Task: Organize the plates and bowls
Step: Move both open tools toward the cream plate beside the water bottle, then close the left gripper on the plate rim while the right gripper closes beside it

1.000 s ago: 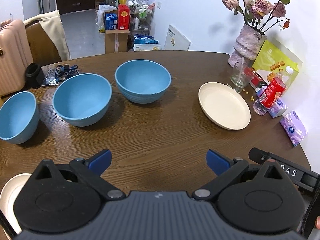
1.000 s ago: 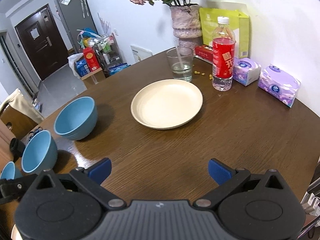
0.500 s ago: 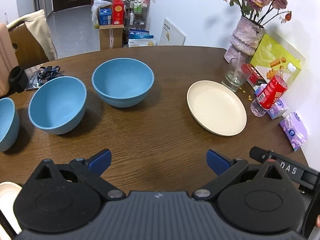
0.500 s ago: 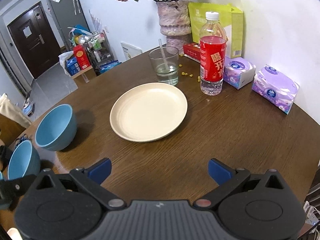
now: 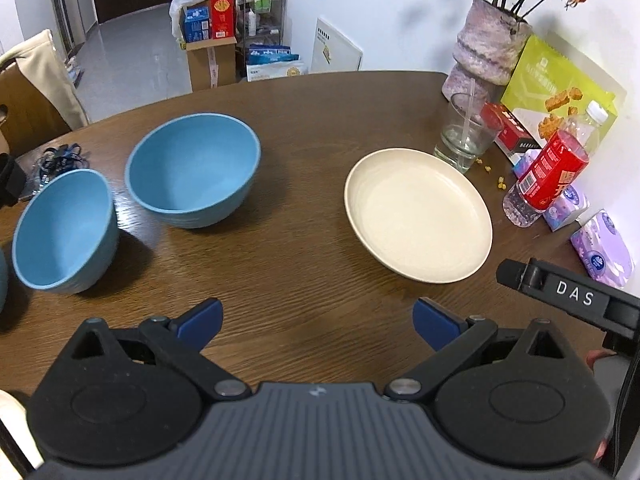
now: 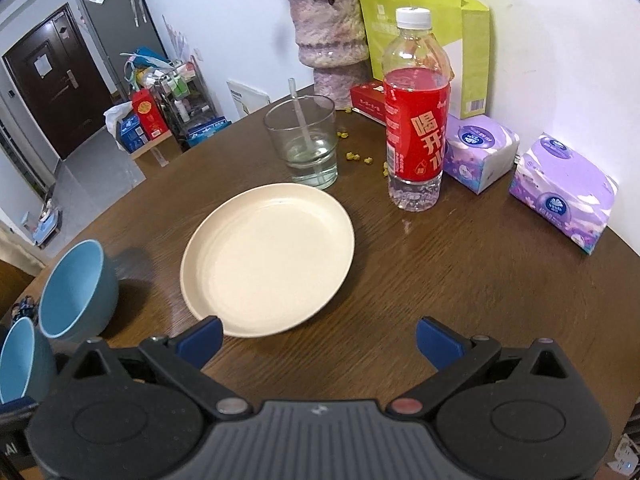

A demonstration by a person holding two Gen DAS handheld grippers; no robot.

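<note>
A cream plate (image 5: 418, 214) (image 6: 268, 258) lies on the brown table, right of centre. Two blue bowls stand to its left: a larger one (image 5: 194, 170) (image 6: 76, 290) and a nearer one (image 5: 64, 230) (image 6: 20, 358). My left gripper (image 5: 318, 320) hangs open above bare wood, short of the bowls and plate. In the right wrist view my right gripper (image 6: 318, 338) is open with nothing between its fingers; its left fingertip (image 6: 200, 338) is at the plate's near rim. A second cream plate edge (image 5: 12, 428) peeks out at the bottom left.
A glass with a straw (image 6: 302, 142), a red-labelled bottle (image 6: 416, 132), tissue packs (image 6: 564, 194), a vase (image 6: 332, 36) and a green bag (image 5: 556, 88) crowd the table's right side by the wall. The right gripper's body (image 5: 568, 298) shows beside the plate.
Both grippers have moved forward and to the right: the plate, glass and bottle are nearer and larger. The leftmost bowl has slipped out of the left wrist view. Both stayed open.
</note>
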